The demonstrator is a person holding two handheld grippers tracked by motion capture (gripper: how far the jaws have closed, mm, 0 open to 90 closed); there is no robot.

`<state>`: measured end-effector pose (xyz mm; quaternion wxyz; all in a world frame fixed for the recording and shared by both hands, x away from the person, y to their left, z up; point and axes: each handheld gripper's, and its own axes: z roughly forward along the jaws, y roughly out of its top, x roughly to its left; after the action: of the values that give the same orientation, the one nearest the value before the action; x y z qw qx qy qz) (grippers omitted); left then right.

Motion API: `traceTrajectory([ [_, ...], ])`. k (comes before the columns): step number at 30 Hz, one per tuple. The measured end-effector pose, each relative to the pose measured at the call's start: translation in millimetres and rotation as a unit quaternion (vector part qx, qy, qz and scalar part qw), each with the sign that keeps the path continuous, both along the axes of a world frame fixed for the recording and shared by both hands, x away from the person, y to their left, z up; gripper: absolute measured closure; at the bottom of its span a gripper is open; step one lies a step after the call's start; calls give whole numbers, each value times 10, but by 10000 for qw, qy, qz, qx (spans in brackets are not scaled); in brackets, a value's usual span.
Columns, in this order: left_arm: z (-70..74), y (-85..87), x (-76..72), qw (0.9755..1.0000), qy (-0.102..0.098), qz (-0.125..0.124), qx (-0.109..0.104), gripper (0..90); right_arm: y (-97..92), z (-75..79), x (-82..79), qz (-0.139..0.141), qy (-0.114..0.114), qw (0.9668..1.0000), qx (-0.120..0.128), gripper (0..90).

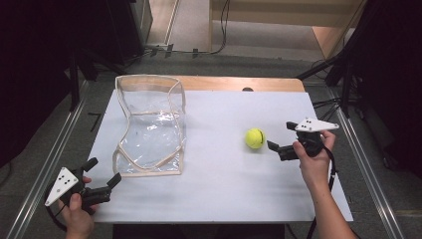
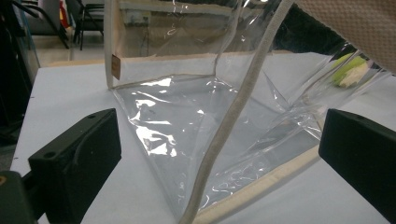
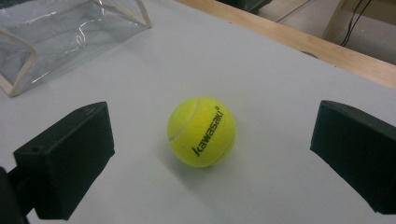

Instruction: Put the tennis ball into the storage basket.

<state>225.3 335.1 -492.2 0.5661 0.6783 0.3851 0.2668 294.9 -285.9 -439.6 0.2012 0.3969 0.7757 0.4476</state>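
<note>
From above we see a white table (image 1: 224, 194) with a yellow tennis ball (image 1: 255, 138) resting on it right of centre, and a clear plastic bag (image 1: 149, 124) with cream trim standing on the left half, its mouth gaping upward. The two are well apart.

The right gripper (image 1: 281, 139) is held low over the table just to the right of the ball, pointing at it, its jaws spread wide. In the right gripper view the ball (image 3: 201, 131) sits squarely between the two black jaws but a little ahead of their tips — nothing touches it. We can read "kawasaki" printed in dark letters along its side, and a corner of the bag (image 3: 60, 32) shows at upper left.

The left gripper (image 1: 103, 172) hangs at the table's near left corner, just short of the bag's near edge, jaws likewise apart. In its own view the bag (image 2: 210, 116) stands close ahead between the open jaws, a cream seam running down toward us — the ball (image 2: 350, 70) shows faintly through the plastic at right.
</note>
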Motion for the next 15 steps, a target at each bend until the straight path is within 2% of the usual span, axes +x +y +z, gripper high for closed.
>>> traceTrajectory([
  [5,0,3,1,10000,-5,7,-13,0,43,-9,73,116,119,9998,-127,0],
  [15,1,8,-2,10000,0,10,-42,0,115,-53,182,281,344,9988,-229,0],
])
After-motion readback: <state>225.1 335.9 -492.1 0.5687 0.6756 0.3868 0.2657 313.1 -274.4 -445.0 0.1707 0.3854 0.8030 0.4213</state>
